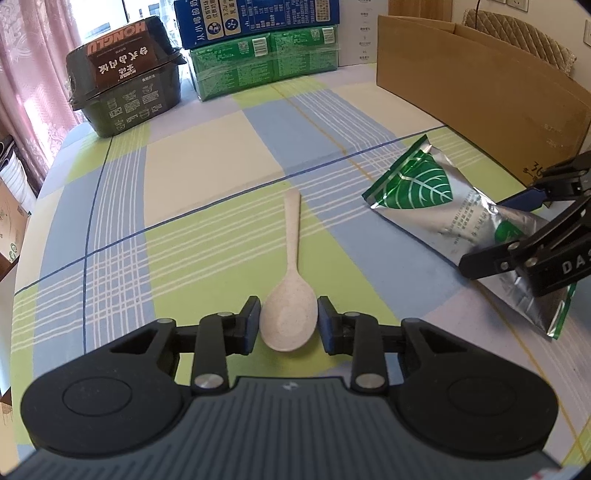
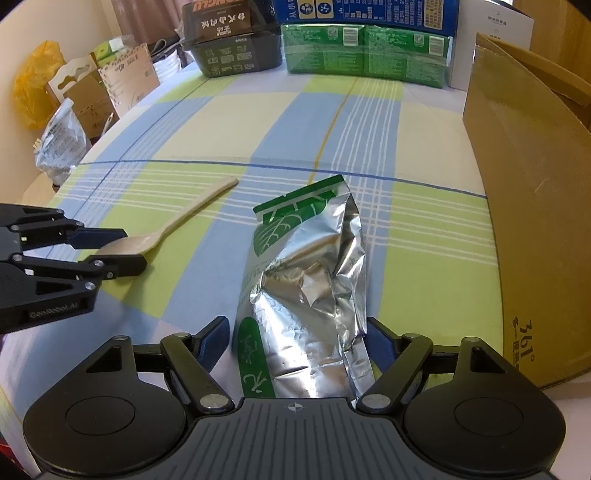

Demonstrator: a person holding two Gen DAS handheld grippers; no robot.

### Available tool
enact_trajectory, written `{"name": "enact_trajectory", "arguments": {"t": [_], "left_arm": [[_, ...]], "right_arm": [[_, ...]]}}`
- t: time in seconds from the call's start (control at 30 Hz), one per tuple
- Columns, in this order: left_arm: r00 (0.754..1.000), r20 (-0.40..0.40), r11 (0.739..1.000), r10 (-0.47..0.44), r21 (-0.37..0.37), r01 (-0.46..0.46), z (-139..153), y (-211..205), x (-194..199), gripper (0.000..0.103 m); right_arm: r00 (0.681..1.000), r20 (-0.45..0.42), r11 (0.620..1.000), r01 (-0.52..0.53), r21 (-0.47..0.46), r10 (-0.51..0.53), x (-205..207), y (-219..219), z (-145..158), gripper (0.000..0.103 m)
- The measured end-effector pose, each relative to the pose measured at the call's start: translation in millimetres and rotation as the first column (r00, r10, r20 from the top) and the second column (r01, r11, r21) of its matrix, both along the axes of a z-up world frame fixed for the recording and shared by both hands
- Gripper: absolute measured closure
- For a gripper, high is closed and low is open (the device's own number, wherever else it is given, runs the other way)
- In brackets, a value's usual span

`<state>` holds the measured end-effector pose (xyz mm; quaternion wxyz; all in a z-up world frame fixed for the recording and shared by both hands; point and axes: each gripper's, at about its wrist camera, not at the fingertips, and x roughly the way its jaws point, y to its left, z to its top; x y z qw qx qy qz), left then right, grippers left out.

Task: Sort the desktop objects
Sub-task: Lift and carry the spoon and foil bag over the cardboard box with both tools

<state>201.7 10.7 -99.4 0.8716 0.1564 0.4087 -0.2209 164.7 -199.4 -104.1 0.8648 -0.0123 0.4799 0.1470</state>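
A beige spoon [image 1: 290,291] lies flat on the plaid tablecloth, handle pointing away. My left gripper [image 1: 289,320] straddles its bowl, one pad on each side, close to or touching it; it is not lifted. The spoon also shows in the right wrist view [image 2: 173,225]. A silver and green foil pouch [image 2: 306,295] lies on the cloth. My right gripper [image 2: 297,338] is open around the pouch's near end, a finger on each side. The pouch also shows in the left wrist view [image 1: 450,218], with the right gripper [image 1: 517,225] over it.
An open cardboard box [image 2: 535,206] stands at the right edge. At the back are a black food box [image 1: 122,74], a green carton pack [image 1: 266,62] and a blue carton [image 1: 258,18]. Bags and small boxes [image 2: 74,107] sit beyond the left table edge.
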Motion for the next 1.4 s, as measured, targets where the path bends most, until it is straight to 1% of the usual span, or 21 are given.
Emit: {"name": "enact_trajectory", "arguments": {"t": [0.1, 0.13, 0.17, 0.2, 0.23, 0.33, 0.53, 0.73, 0.9, 1.13, 1.4], "left_arm": [[1.0, -0.002, 1.0, 0.004, -0.003, -0.004, 4, -1, -1, 0.076], [1.0, -0.002, 1.0, 0.006, -0.004, -0.006, 5, -1, -2, 0.076], [1.0, -0.004, 1.0, 0.008, -0.006, -0.008, 7, -1, -3, 0.076], [1.0, -0.003, 1.0, 0.009, -0.005, -0.009, 8, -2, -3, 0.076], [1.0, -0.001, 1.0, 0.01, -0.003, -0.01, 9, -2, -4, 0.076], [1.0, -0.002, 1.0, 0.012, -0.005, -0.012, 12, -2, -7, 0.076], [1.0, 0.0, 1.0, 0.026, -0.012, -0.026, 22, 2, -16, 0.076], [0.999, 0.011, 0.998, 0.05, -0.028, -0.049, 41, 3, -25, 0.076], [0.997, 0.029, 0.997, 0.067, -0.047, -0.066, 65, -4, -38, 0.076], [0.994, 0.049, 0.991, 0.095, -0.098, -0.089, 102, -18, -64, 0.076], [0.994, 0.074, 0.989, 0.079, -0.132, -0.069, 132, -53, -94, 0.076]], "right_arm": [[1.0, 0.012, 0.999, -0.02, -0.043, 0.021, -2, 4, -1, 0.035], [1.0, 0.013, 0.999, -0.022, -0.045, 0.023, -2, 5, -1, 0.041], [1.0, 0.014, 0.999, -0.021, -0.038, 0.021, -3, 4, 0, 0.044], [1.0, 0.016, 0.999, -0.018, -0.032, 0.019, -3, 3, 1, 0.051], [1.0, 0.018, 1.0, -0.018, -0.025, 0.018, -4, 3, 2, 0.054], [1.0, 0.028, 1.0, -0.005, -0.015, 0.005, -7, 1, 5, 0.058], [0.999, 0.036, 0.999, 0.037, 0.013, -0.038, -12, -6, 17, 0.059], [0.997, 0.056, 0.998, 0.049, 0.033, -0.051, -23, -8, 39, 0.059], [0.994, 0.086, 0.997, 0.057, 0.047, -0.061, -35, -15, 67, 0.059], [0.988, 0.141, 0.997, 0.059, 0.059, -0.067, -57, -28, 109, 0.059], [0.977, 0.198, 0.996, 0.064, 0.058, -0.075, -81, -62, 151, 0.059]]}}
